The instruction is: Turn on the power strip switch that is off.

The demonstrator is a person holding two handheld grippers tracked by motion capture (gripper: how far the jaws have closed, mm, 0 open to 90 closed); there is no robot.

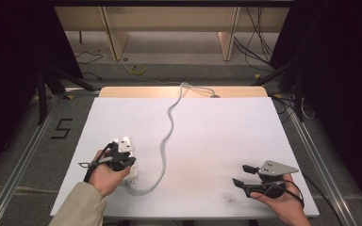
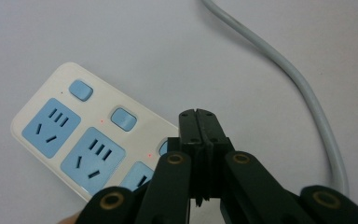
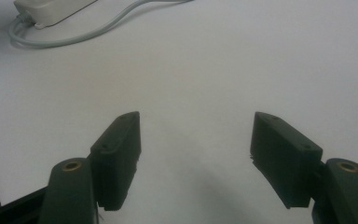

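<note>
- The desk (image 1: 226,141) has a plain white top, matt and even, with a strip of bare pale wood showing along its far edge.
- A faint dark smudge (image 1: 227,201) marks the white surface near the front edge, left of the right hand.
- A white power strip (image 2: 81,140) with pale blue sockets and blue switches lies flat on the desk at the front left; small red lights glow beside its switches.
- Its grey cable (image 1: 168,136) loops at the front end of the strip, then winds across the middle of the desk to the far edge.
- The left gripper (image 2: 197,114) points down at the strip, jaws pressed together with nothing between them, their tip over the switch row near the third switch; whether it touches I cannot tell.
- The right gripper (image 3: 196,140) is held low over bare desk at the front right, well apart from the strip, its jaws spread wide and empty.
- Beyond the desk lies a grey floor (image 1: 179,70) with loose cables and a small yellow coil (image 1: 137,69).
- Light wooden panels (image 1: 169,28) stand at the back; black drapes hang at both sides.
- A figure "5" (image 1: 62,128) is taped in black on the floor left of the desk.
- Metal rails (image 1: 23,155) run along the floor on both sides of the desk.
</note>
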